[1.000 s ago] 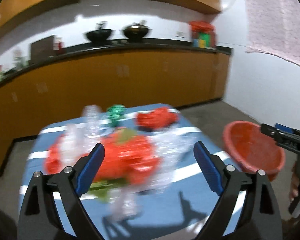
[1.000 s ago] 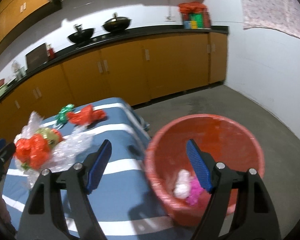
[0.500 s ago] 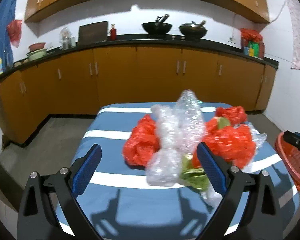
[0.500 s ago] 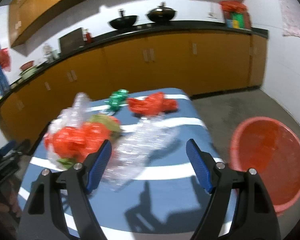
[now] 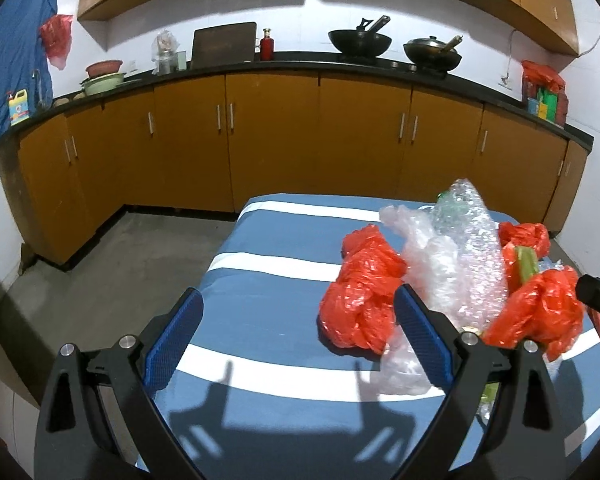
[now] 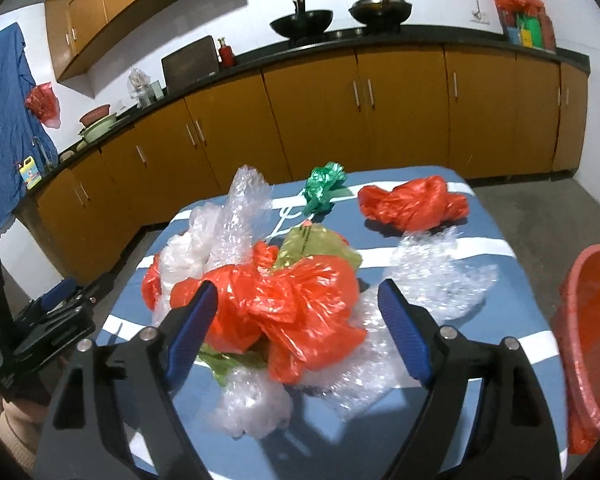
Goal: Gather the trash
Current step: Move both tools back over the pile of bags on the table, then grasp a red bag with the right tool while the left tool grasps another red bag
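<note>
A pile of plastic trash lies on the blue-and-white striped table (image 6: pixel 496 228): crumpled red bags (image 6: pixel 296 304), clear bubble wrap (image 6: pixel 240 216), a green-yellow bag (image 6: pixel 316 242), a green wrapper (image 6: pixel 324 184) and a separate red bag (image 6: pixel 412 204) farther back. My right gripper (image 6: pixel 298 332) is open, its jaws either side of the near red bag. My left gripper (image 5: pixel 296 340) is open and empty over the table's left part, with a red bag (image 5: pixel 360 296) and bubble wrap (image 5: pixel 468 256) to its right.
A red basin (image 6: pixel 592 328) stands on the floor to the right of the table. Orange cabinets (image 5: pixel 272 140) with a black counter run along the back wall. Bare concrete floor (image 5: pixel 116 264) lies left of the table.
Both grippers have swung left. The right one turned from the red basin to the trash pile and came close to it. The left one now faces the table's left part.
</note>
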Motion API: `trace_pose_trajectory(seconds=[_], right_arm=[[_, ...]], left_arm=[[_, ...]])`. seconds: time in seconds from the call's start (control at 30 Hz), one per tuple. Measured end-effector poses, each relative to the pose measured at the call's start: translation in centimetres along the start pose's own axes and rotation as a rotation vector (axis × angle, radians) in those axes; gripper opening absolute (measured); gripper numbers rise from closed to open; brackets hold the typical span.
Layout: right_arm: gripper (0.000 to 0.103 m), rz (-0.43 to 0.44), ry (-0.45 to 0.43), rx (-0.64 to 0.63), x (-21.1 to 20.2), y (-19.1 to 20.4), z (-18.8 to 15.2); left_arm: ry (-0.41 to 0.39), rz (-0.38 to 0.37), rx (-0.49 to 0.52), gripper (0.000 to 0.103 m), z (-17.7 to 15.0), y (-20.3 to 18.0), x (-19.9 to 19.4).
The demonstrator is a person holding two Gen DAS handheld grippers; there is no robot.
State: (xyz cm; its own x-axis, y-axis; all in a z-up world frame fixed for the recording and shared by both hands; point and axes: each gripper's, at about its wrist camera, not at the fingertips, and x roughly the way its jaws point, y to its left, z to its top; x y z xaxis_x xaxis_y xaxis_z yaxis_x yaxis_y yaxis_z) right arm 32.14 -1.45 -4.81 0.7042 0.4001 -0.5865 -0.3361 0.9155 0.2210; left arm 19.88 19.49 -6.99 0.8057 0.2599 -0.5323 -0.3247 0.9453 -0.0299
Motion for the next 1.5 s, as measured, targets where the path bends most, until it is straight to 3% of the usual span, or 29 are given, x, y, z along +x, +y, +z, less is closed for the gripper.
trace_pose_trajectory(seconds=[0.2,0.27,0.4,0.43,0.47,0.5,0.67,1.07,1.23,1.5], right_arm=[[0.078,0.039,0.048,-0.004,2.0,0.2,-0.4],[0.061,0.053,0.06,-0.016,2.2,0.4,-0.7],[0.037,0.053,0.067,-0.051,2.3,0.8,-1.0],[0.026,0.047,0.064,-0.058,2.3,0.8,-1.0],[0.007,0.036,0.065,-0.063,2.3,0.8,-1.1],[0.005,0.038,0.073,-0.065,2.4,0.7,-1.2],[0.003,0.032,0.067,-0.074,2.3,0.4,-1.6],[0.002,-0.031,-0.06,-0.044,-2.2,-1.6,0.6],[0.002,-0.057,-0.098,-0.032,-4.1,-2.8,1.1],[0.002,-0.182,-0.058,0.028,-5.0,-7.8,-1.0]], left_arm=[[0.018,-0.016,0.006,0.096,-0.3,0.1,1.1],[0.028,-0.025,0.009,0.095,-0.3,-0.2,1.5],[0.041,-0.045,0.014,0.096,-0.3,-0.8,2.2],[0.043,-0.049,0.016,0.096,-0.2,-0.9,2.4],[0.045,-0.052,0.017,0.096,-0.2,-1.0,2.5],[0.048,-0.053,0.018,0.096,-0.2,-1.2,2.7],[0.062,-0.057,0.017,0.095,-0.2,-1.3,3.2],[0.077,-0.059,0.022,0.095,0.2,-1.3,3.8],[0.102,-0.075,0.034,0.091,0.7,-1.6,4.7],[0.135,-0.068,0.021,0.091,0.6,-1.1,5.5]])
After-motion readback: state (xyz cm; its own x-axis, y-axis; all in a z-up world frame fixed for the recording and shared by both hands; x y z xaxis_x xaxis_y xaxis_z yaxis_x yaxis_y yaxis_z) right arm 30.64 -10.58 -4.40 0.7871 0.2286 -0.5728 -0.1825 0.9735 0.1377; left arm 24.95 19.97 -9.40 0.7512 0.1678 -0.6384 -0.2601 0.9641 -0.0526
